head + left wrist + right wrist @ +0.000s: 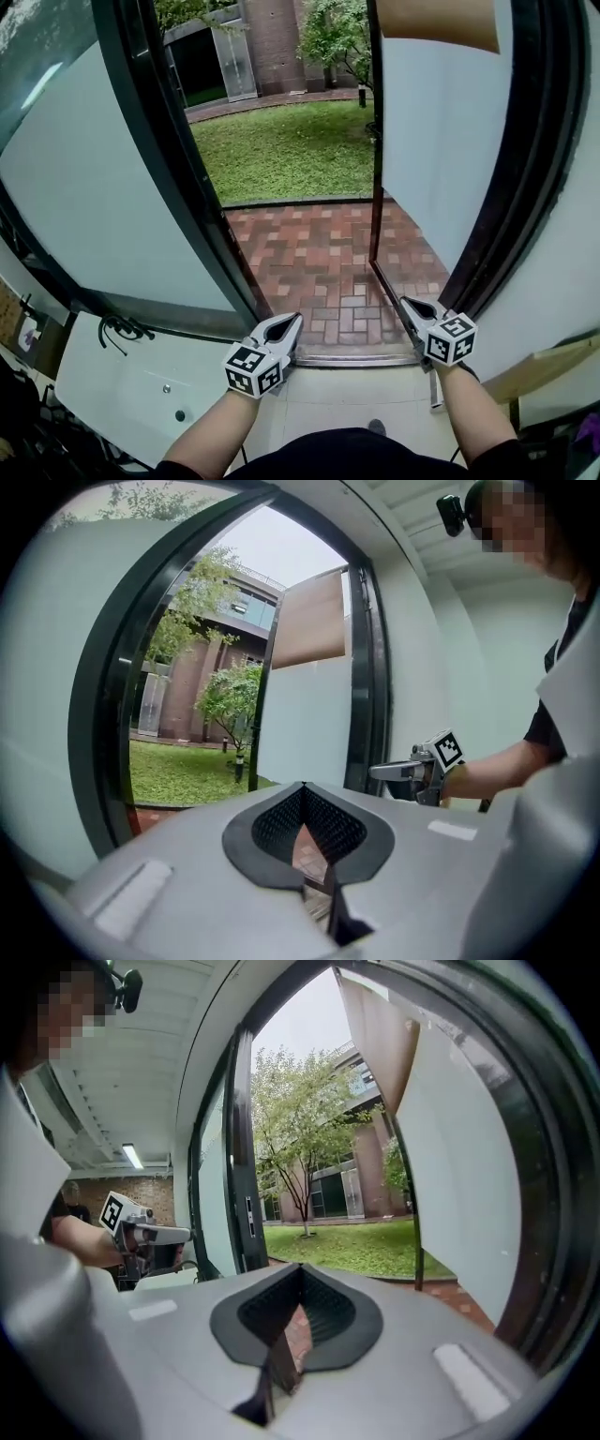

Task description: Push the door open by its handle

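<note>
- Standing at the threshold [356, 359], a person holds one gripper in each hand, both low, side by side and apart.
- Condition of the door [441, 141]: wide open and angled outward on the right of the opening. Its free edge stands over the paving [323, 248]. The panel is white with a brown band at the top. The handle cannot be made out in any view.
- State of the left gripper [294, 321]: jaws clenched tip to tip with nothing between them. It hangs just inside the threshold, near the foot of the left frame [178, 159] and well clear of the door.
- State of the right gripper [405, 303]: jaws pressed together and empty. The tips lie near the door's lower inner corner, and contact cannot be confirmed.
- To the left of the opening is a frosted glass panel [84, 206], set in that dark frame.
- Outside, the brick paving runs to a lawn [291, 150], with a building [272, 37] and trees behind.
</note>
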Tool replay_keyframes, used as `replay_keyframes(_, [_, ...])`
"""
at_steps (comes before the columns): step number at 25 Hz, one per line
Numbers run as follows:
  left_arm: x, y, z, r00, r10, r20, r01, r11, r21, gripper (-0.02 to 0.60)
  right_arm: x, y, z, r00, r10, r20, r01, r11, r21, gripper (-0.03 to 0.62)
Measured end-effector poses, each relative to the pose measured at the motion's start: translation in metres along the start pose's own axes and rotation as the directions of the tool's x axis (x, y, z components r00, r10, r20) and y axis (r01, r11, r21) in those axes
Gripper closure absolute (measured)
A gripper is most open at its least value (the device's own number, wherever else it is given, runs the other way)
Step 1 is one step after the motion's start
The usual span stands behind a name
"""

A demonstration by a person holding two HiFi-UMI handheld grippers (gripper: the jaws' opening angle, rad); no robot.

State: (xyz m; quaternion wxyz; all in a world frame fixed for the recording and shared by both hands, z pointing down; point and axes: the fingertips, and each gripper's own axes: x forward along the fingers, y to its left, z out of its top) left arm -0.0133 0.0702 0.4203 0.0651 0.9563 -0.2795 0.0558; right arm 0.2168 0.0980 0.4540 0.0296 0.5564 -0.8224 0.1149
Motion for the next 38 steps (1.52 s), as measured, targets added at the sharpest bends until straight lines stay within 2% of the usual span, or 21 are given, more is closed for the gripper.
replay_keyframes(3, [-0.017,-0.004,-0.007,1.000,-0.016,-0.009,0.016,1.000,0.015,0.584,-0.016,0.016,-0.010,0.999,-0.038,0.015,0.038,0.999,0.017,0.592])
replay_keyframes(6, [-0.032,-0.017,-0.010,1.000,-0.010,0.002,0.010,1.000,0.004,0.584,-0.036,0.031,-0.017,0.999,-0.033,0.003,0.033,0.999,0.016,0.592])
replay_keyframes(11, [-0.039,-0.049,-0.009,0.999,0.009,0.049,-0.007,0.999,-0.039,0.584,-0.069,0.023,-0.020,0.999,-0.031,-0.004,0.032,0.999,0.043,0.594])
replay_keyframes(15, [-0.039,-0.063,-0.008,0.997,0.028,0.076,-0.025,0.999,-0.048,0.584,-0.085,0.020,-0.017,1.000,-0.021,-0.014,0.021,1.000,0.000,0.594])
replay_keyframes(38, [-0.032,-0.074,-0.006,0.997,0.000,0.071,0.002,1.000,-0.030,0.584,-0.093,0.018,-0.011,1.000,-0.026,-0.015,0.025,0.998,-0.058,0.594])
